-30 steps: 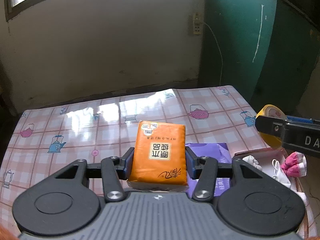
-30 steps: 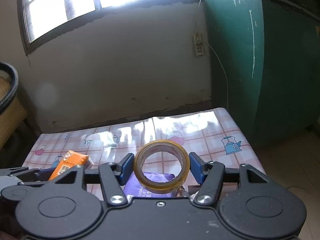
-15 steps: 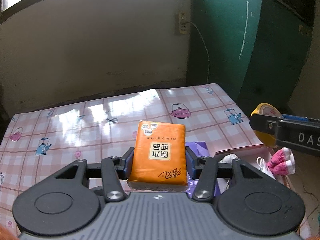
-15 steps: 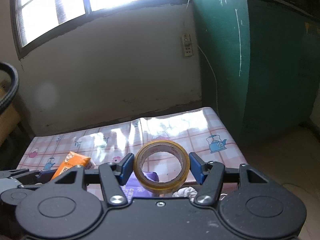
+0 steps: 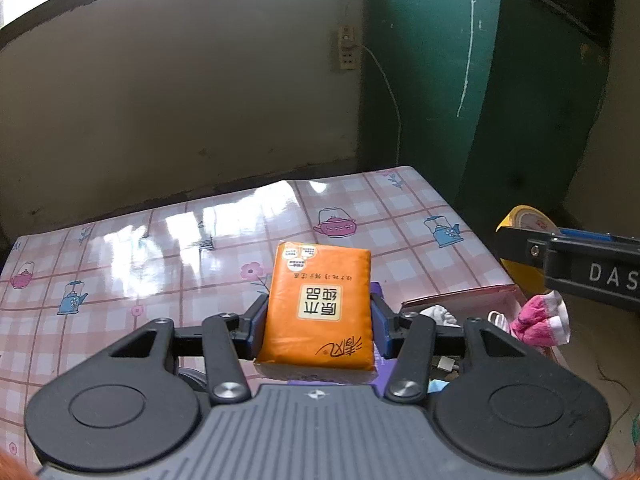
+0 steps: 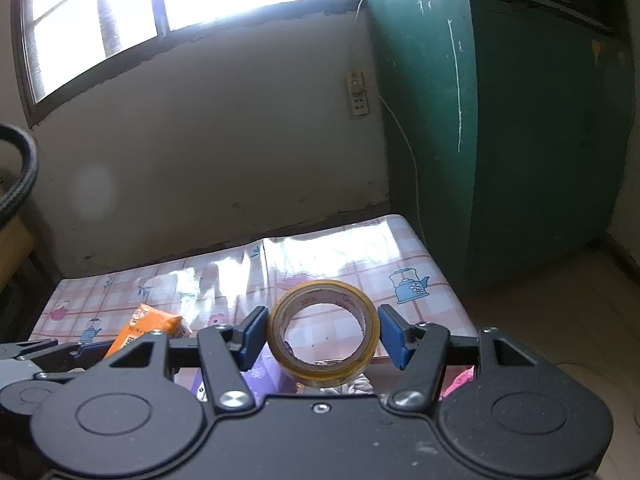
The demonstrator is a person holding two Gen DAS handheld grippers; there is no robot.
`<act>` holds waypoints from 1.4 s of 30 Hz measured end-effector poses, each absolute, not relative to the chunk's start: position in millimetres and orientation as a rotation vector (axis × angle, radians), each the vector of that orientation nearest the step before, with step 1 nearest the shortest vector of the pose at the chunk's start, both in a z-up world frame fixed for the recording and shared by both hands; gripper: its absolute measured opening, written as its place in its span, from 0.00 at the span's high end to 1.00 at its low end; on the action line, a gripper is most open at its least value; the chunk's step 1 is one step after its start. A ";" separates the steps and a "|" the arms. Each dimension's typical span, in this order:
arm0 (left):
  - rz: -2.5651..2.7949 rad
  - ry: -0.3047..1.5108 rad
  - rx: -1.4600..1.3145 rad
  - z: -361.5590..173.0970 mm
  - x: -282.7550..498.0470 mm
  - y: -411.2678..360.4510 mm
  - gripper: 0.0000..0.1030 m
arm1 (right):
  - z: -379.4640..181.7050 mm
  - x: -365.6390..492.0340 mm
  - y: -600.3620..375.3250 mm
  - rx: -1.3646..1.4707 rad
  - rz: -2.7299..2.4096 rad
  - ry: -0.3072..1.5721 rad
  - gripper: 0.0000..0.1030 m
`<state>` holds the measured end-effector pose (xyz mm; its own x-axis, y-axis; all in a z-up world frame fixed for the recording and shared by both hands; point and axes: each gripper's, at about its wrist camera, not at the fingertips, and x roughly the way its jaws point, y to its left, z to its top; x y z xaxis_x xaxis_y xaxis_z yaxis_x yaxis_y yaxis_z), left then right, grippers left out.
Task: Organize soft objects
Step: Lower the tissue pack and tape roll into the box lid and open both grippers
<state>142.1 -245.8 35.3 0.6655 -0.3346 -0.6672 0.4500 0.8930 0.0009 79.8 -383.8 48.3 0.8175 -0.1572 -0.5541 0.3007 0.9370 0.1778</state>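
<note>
My left gripper point(image 5: 318, 316) is shut on an orange tissue pack point(image 5: 318, 304) and holds it above the table's near edge. The pack also shows at the left of the right wrist view point(image 6: 148, 326). My right gripper point(image 6: 323, 334) is shut on a yellow roll of clear tape point(image 6: 324, 332); the roll also shows at the right of the left wrist view point(image 5: 520, 236). Below the grippers a pink box point(image 5: 460, 300) holds white cloth point(image 5: 438, 314), a pink-and-white sock point(image 5: 540, 322) and a purple packet point(image 6: 268, 376).
The table point(image 5: 160, 248) has a glossy pink checked cloth with teapot prints. A cream wall with a socket point(image 5: 347, 50) stands behind it. A green cabinet point(image 5: 500, 80) stands at the right. A dark hose point(image 6: 20, 168) hangs at the left of the right wrist view.
Both grippers have risen and drawn back a little with their loads still held. The table looks smaller and lower in both views.
</note>
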 end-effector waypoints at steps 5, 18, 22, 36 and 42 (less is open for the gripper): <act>-0.459 0.708 0.172 38.5 137.0 -251.0 0.49 | 51.7 74.5 -387.3 0.264 -0.252 0.556 0.31; -0.503 0.703 0.178 39.4 119.7 -266.3 0.49 | 54.7 52.5 -398.9 0.263 -0.281 0.549 0.31; -0.516 0.704 0.178 38.9 114.0 -271.7 0.49 | 53.8 44.2 -403.5 0.265 -0.291 0.549 0.30; -0.572 0.712 0.186 33.0 89.3 -288.4 0.49 | 51.2 16.2 -419.4 0.269 -0.328 0.553 0.30; -0.594 0.713 0.195 30.9 75.7 -299.1 0.49 | 48.1 2.7 -428.3 0.276 -0.343 0.555 0.30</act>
<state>75.7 -299.1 30.9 0.6009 -0.4443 -0.6645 0.5729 0.8191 -0.0296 2.7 -428.3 48.1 0.7961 -0.2416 -0.5549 0.3884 0.9071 0.1624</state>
